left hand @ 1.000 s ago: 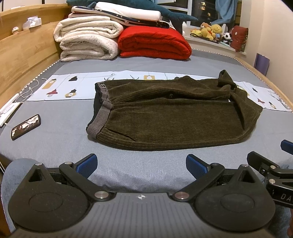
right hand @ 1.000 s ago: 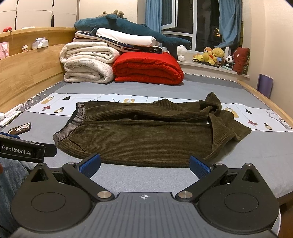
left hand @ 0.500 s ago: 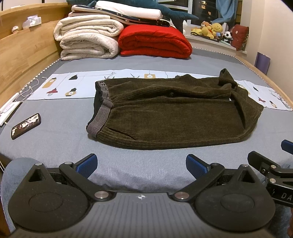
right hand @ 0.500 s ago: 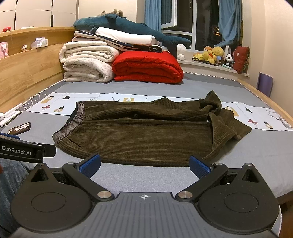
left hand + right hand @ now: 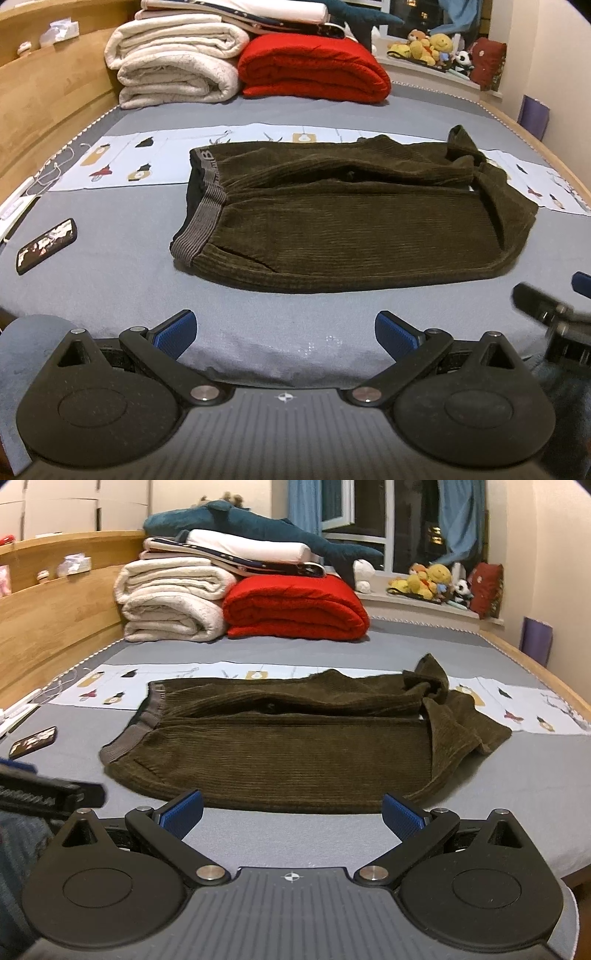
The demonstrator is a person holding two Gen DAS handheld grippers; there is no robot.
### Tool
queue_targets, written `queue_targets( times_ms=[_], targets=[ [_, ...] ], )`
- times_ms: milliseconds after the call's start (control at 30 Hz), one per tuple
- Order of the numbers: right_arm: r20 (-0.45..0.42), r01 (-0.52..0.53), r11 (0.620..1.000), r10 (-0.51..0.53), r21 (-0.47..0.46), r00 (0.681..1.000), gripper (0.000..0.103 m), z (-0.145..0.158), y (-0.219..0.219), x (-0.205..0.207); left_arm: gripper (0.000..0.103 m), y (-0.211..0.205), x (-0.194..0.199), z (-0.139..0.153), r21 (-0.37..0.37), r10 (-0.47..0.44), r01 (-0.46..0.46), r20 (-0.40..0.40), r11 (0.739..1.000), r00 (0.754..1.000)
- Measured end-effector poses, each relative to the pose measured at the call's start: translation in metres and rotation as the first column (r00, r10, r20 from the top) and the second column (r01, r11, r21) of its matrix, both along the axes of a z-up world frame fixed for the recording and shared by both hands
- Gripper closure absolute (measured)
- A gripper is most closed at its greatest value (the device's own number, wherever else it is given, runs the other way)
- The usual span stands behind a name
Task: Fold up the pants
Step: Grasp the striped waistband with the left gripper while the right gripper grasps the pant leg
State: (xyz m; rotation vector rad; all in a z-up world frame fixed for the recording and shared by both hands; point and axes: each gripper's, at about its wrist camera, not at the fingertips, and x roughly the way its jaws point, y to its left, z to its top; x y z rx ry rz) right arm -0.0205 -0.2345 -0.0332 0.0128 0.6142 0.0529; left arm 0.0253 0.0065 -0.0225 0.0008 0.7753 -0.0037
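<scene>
Dark olive corduroy pants lie folded on the grey bed, grey waistband at the left, leg ends bunched at the right. They also show in the right wrist view. My left gripper is open and empty, near the bed's front edge, short of the pants. My right gripper is open and empty, its blue pads just in front of the pants' near hem. The right gripper's body shows blurred at the right of the left wrist view.
A phone lies on the bed at the left. Rolled white blankets and a red quilt are stacked at the back. A printed cloth strip lies behind the pants. A wooden headboard runs along the left.
Both grippers have moved slightly forward toward the pants, staying open. The pants have not moved.
</scene>
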Motion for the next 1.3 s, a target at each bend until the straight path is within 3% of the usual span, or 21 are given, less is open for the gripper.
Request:
queue_targets(
  times_ms=[133, 267, 367, 467, 533, 600, 633, 700, 767, 867, 933, 1067, 1100, 1167, 1233, 1267, 1300],
  targets=[
    [-0.007, 0.086, 0.995, -0.086, 0.041, 0.996, 0.001, -0.005, -0.024, 0.023, 0.0, 0.015, 0.017, -0.005, -0.039, 0.064, -0.064, -0.01, 0.997, 0.998],
    [0.02, 0.183, 0.981, -0.184, 0.057, 0.983, 0.001, -0.01, -0.059, 0.047, 0.0, 0.039, 0.045, -0.016, -0.153, 0.158, -0.17, -0.089, 0.973, 0.983],
    [0.019, 0.27, 0.96, -0.272, 0.077, 0.962, 0.001, -0.018, -0.09, 0.071, 0.0, 0.059, 0.069, -0.018, -0.108, 0.231, -0.231, -0.01, 0.967, 0.973],
    [-0.02, 0.358, 0.918, -0.36, 0.169, 0.933, 0.001, -0.031, -0.13, 0.101, 0.0, 0.08, 0.095, -0.028, -0.089, 0.27, -0.27, -0.011, 0.959, 0.963],
    [-0.054, 0.412, 0.87, -0.414, 0.272, 0.909, 0.001, -0.041, -0.162, 0.123, 0.0, 0.095, 0.114, -0.042, -0.098, 0.303, -0.31, -0.082, 0.946, 0.95],
    [-0.092, 0.48, 0.788, -0.485, 0.385, 0.87, 0.001, -0.055, -0.198, 0.146, 0.0, 0.11, 0.131, -0.055, -0.122, 0.329, -0.341, -0.112, 0.932, 0.938],
    [-0.113, 0.519, 0.743, -0.524, 0.423, 0.844, 0.002, -0.063, -0.216, 0.158, 0.0, 0.114, 0.136, -0.062, -0.097, 0.347, -0.361, -0.134, 0.928, 0.928],
    [-0.174, 0.593, 0.668, -0.586, 0.449, 0.791, 0.009, -0.081, -0.249, 0.185, 0.0, 0.121, 0.15, -0.076, -0.068, 0.371, -0.385, -0.157, 0.92, 0.915],
    [-0.262, 0.659, 0.592, -0.62, 0.463, 0.74, 0.01, -0.097, -0.28, 0.211, 0.0, 0.125, 0.162, -0.09, -0.041, 0.383, -0.397, -0.187, 0.917, 0.905],
    [-0.314, 0.703, 0.518, -0.647, 0.487, 0.695, 0.01, -0.117, -0.317, 0.244, 0.0, 0.125, 0.17, -0.111, -0.031, 0.402, -0.421, -0.242, 0.907, 0.883],
    [-0.323, 0.718, 0.504, -0.66, 0.48, 0.679, 0.009, -0.13, -0.334, 0.262, 0.0, 0.126, 0.176, -0.122, -0.053, 0.41, -0.439, -0.275, 0.897, 0.87],
    [-0.347, 0.717, 0.477, -0.649, 0.508, 0.677, 0.006, -0.161, -0.362, 0.293, 0.0, 0.122, 0.186, -0.139, -0.061, 0.432, -0.471, -0.31, 0.88, 0.847],
    [-0.324, 0.698, 0.483, -0.645, 0.529, 0.692, 0.0, -0.165, -0.366, 0.298, 0.0, 0.119, 0.189, -0.14, -0.044, 0.439, -0.472, -0.297, 0.881, 0.848],
    [-0.279, 0.665, 0.505, -0.639, 0.551, 0.717, 0.0, -0.167, -0.371, 0.31, 0.0, 0.115, 0.195, -0.143, -0.017, 0.443, -0.466, -0.285, 0.884, 0.85],
    [-0.263, 0.651, 0.502, -0.639, 0.569, 0.722, 0.0, -0.171, -0.374, 0.317, 0.0, 0.112, 0.201, -0.144, -0.008, 0.456, -0.477, -0.283, 0.879, 0.844],
    [-0.247, 0.644, 0.518, -0.639, 0.563, 0.729, 0.0, -0.173, -0.373, 0.321, 0.001, 0.111, 0.203, -0.144, -0.014, 0.462, -0.485, -0.28, 0.874, 0.841],
    [-0.245, 0.639, 0.561, -0.62, 0.526, 0.745, 0.0, -0.172, -0.371, 0.325, 0.002, 0.11, 0.204, -0.144, -0.023, 0.47, -0.495, -0.28, 0.868, 0.837]
  ],
)
